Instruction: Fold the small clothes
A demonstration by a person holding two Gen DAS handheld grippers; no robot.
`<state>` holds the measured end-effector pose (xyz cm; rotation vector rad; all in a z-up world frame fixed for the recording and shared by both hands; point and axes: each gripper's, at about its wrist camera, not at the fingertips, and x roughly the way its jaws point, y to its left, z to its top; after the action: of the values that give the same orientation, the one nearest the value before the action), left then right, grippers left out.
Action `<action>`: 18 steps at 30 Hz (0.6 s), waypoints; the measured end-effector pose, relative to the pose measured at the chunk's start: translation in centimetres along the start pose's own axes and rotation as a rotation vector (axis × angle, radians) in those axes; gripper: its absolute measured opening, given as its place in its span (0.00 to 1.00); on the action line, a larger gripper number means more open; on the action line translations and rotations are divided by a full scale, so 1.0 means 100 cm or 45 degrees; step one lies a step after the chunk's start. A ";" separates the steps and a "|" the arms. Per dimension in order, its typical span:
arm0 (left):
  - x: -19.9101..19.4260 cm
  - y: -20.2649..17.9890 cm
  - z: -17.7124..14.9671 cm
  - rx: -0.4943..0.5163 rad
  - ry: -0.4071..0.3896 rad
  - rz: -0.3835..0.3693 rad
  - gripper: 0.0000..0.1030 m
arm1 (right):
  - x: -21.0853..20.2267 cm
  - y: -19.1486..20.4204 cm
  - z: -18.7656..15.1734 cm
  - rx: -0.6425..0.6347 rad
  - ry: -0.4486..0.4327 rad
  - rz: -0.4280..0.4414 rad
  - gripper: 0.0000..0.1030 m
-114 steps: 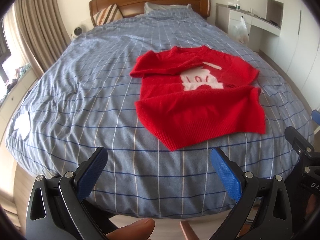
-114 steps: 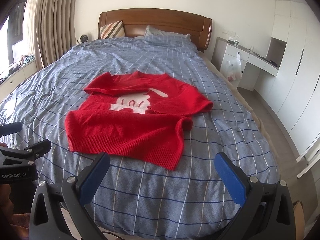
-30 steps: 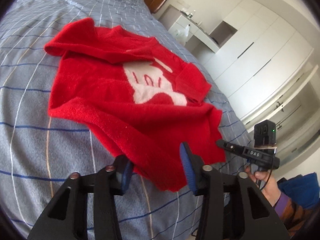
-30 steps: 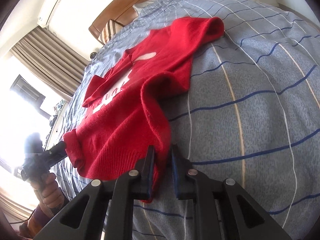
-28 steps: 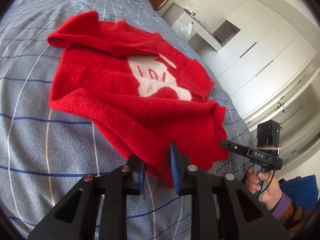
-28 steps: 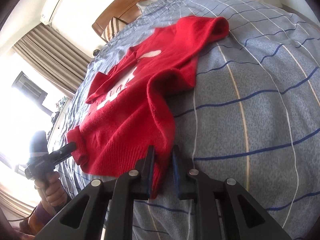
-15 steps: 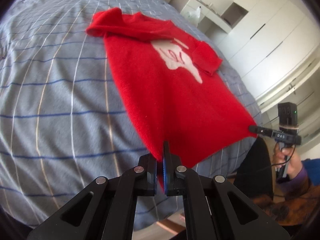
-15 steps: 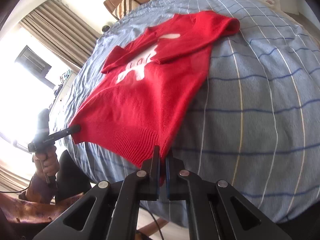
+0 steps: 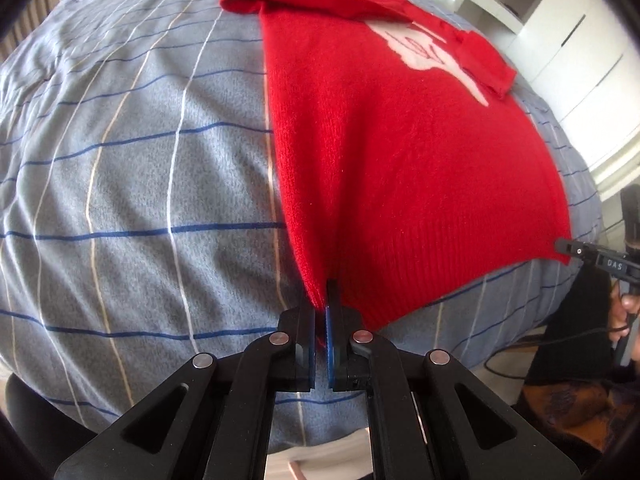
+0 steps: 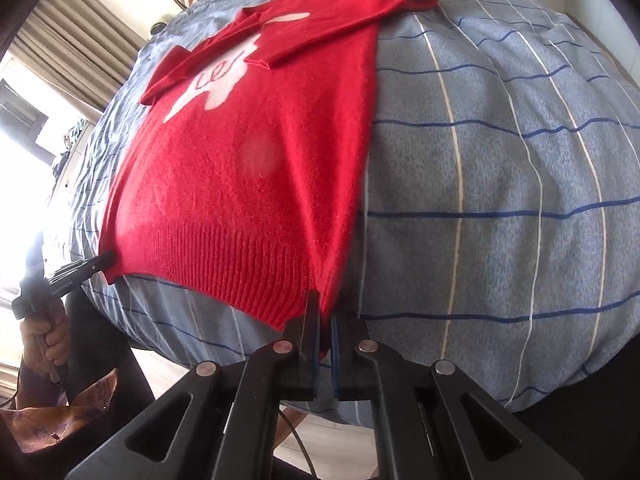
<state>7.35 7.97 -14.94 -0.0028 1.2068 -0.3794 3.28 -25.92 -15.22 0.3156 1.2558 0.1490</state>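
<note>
1. Left wrist view, nearest me: my left gripper (image 9: pixel 320 312) is clamped tight on one bottom corner of the red sweater (image 9: pixel 400 152), ribbed hem pinched between the pads.
2. My right gripper (image 10: pixel 325 320) is closed on the other hem corner, so the hem stretches taut between my two hands.
3. Beyond the hem, the sweater's soft, fuzzy knit body lies flat on the bed (image 9: pixel 120 160), near its foot edge, white motif facing up.
4. Farthest along the sweater, both sleeves lie across the chest.
5. I judge the folding barely begun: the body is spread smooth, and the hem-to-collar fold is not yet made.
</note>
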 end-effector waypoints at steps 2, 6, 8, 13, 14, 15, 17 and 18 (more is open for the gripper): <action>0.006 -0.001 -0.002 0.004 -0.023 0.020 0.01 | 0.013 -0.007 -0.003 0.034 0.018 0.005 0.03; 0.006 0.004 -0.005 -0.041 -0.059 -0.009 0.02 | 0.018 -0.009 -0.004 0.053 0.003 0.004 0.03; 0.004 0.008 -0.008 -0.064 -0.082 -0.025 0.03 | 0.018 -0.009 -0.004 0.052 -0.002 0.001 0.03; -0.006 0.003 -0.020 -0.052 -0.098 0.007 0.19 | 0.010 -0.004 -0.008 0.009 0.019 -0.019 0.12; -0.008 0.001 -0.024 -0.035 -0.087 0.028 0.25 | 0.008 -0.002 -0.011 -0.005 0.049 -0.032 0.18; -0.012 -0.002 -0.028 -0.018 -0.075 0.056 0.36 | 0.004 -0.002 -0.012 -0.018 0.080 -0.039 0.21; -0.023 -0.003 -0.040 0.014 -0.060 0.109 0.41 | -0.013 -0.003 -0.012 -0.050 0.091 -0.081 0.24; -0.031 -0.003 -0.044 0.032 -0.066 0.131 0.41 | -0.026 -0.003 -0.007 -0.083 0.050 -0.120 0.24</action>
<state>2.34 9.43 -13.70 0.0706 1.1464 -0.3025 1.75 -26.84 -13.12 0.1980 1.2995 0.1155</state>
